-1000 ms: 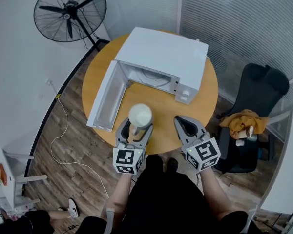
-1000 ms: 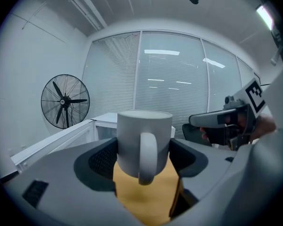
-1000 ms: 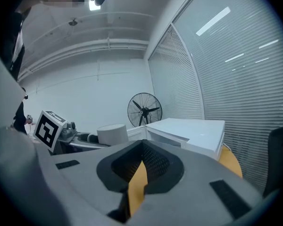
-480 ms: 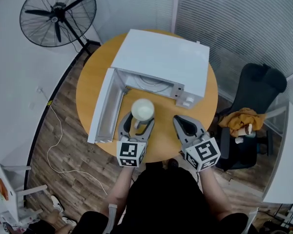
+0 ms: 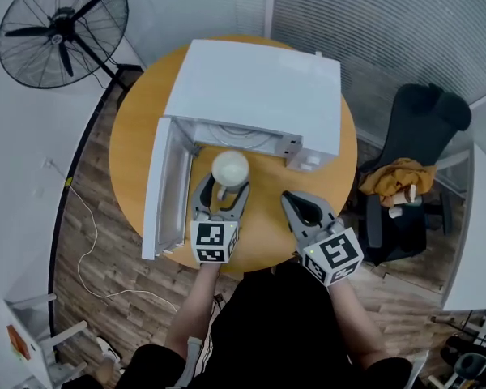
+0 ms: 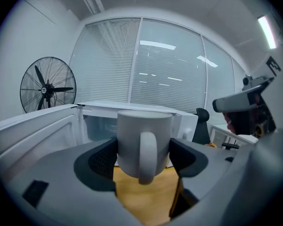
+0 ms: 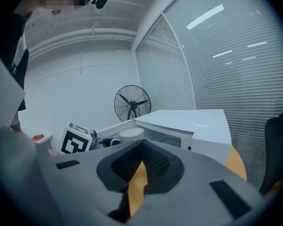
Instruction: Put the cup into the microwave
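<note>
On round counter (image 5: 263, 232): white microwave (image 5: 255, 96), door (image 5: 166, 189) swung wide open to the left, cavity facing the person. Versus a second ago, gap to the cavity mouth mostly closed. White mug (image 5: 230, 168) now just in front of the opening, apparently lifted off the counter, not yet inside. Left hand-held gripper (image 5: 222, 189) clamped on the mug body, handle pointing back. Right hand-held gripper (image 5: 298, 207) clenched on nothing, parked alongside. Likely left to do: push straight in, set down, let go.

The cup (image 5: 231, 168) and microwave (image 5: 259, 96) are white, the table (image 5: 130, 160) orange, the left tongs (image 5: 223, 189) grey with black-and-white markers (image 5: 211, 243).
</note>
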`<state>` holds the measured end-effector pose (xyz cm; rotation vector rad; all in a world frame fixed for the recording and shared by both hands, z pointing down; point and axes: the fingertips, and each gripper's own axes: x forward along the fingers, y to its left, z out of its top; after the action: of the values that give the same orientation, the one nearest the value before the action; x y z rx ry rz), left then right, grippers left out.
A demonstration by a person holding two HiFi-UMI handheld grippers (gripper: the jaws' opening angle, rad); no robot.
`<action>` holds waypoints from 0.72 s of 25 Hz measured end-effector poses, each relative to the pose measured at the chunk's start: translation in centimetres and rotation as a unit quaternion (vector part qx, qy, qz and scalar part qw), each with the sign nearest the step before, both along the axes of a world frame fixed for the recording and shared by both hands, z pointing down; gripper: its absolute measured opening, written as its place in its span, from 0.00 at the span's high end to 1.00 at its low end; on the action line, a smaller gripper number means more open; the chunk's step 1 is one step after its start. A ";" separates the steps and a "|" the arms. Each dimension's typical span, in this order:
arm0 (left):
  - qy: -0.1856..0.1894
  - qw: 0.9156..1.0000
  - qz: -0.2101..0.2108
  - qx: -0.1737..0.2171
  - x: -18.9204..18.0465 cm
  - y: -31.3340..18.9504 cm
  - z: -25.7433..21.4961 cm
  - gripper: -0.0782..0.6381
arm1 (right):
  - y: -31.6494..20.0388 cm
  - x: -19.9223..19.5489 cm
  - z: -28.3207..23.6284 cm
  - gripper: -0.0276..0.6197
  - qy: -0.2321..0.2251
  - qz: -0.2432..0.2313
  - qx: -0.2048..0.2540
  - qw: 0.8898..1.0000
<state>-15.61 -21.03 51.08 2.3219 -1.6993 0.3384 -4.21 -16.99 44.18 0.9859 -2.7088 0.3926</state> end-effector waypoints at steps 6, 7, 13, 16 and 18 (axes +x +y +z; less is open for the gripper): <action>-0.009 1.000 0.011 -0.007 -0.2 -2.9 2.5 0.42 | -0.5 0.3 1.8 0.94 0.003 0.016 -0.028 0.999; -0.011 1.000 0.010 -0.008 -0.3 -3.4 3.0 0.42 | -0.6 0.4 2.0 0.94 0.004 0.018 -0.031 0.999; -0.026 1.000 0.008 -0.013 -1.6 -6.1 5.7 0.42 | -1.1 0.3 2.9 0.94 0.006 0.032 -0.045 0.998; -0.031 0.999 0.004 -0.013 -2.4 -7.5 6.6 0.42 | -1.3 0.1 3.1 0.94 0.005 0.034 -0.048 0.998; -0.037 0.999 0.001 -0.015 -2.7 -8.5 7.4 0.42 | -1.7 0.2 3.4 0.94 0.006 0.036 -0.052 0.998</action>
<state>-18.34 -29.55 58.48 2.3175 -1.7126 0.4512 -4.02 -18.66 47.61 1.0564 -2.6179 0.5320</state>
